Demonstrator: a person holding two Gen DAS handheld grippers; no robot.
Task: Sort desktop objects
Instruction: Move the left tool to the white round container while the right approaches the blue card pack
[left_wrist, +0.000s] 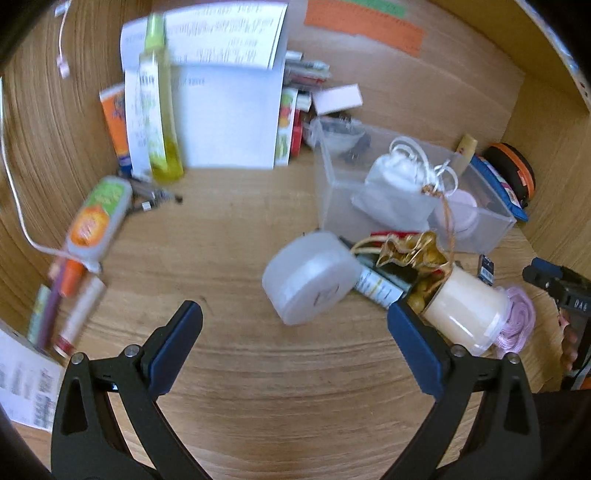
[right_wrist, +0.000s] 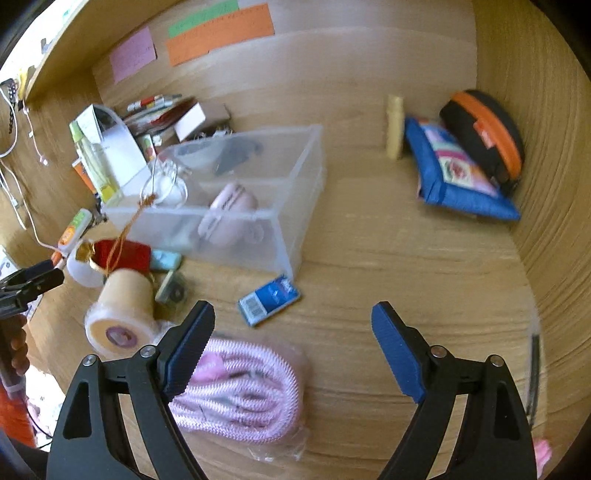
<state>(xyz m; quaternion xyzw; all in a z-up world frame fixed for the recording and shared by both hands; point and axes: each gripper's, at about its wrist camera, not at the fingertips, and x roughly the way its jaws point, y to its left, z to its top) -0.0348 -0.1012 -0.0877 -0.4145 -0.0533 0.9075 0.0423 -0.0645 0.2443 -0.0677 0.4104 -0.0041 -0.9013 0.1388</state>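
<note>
My left gripper (left_wrist: 294, 318) is open and empty above the wooden desk, just short of a white round container (left_wrist: 310, 277) lying on its side. Right of it lie a gold pouch (left_wrist: 413, 253) and a cream candle jar (left_wrist: 467, 308). My right gripper (right_wrist: 293, 319) is open and empty, with its left finger over a bagged pink cable (right_wrist: 240, 391). A small blue box (right_wrist: 269, 300) lies just ahead of it. A clear plastic bin (right_wrist: 295, 221), also in the left view (left_wrist: 491, 225), holds a white drawstring bag (left_wrist: 397, 184) and a pink case (right_wrist: 229, 210).
A tall yellow-green bottle (left_wrist: 160, 107), papers and books (left_wrist: 229, 110) stand at the back left. An orange-green tube (left_wrist: 98, 218) and pens lie at the left. A blue pouch (right_wrist: 454, 170), an orange-black case (right_wrist: 484, 133) and a cream stick (right_wrist: 394, 125) sit at the back right.
</note>
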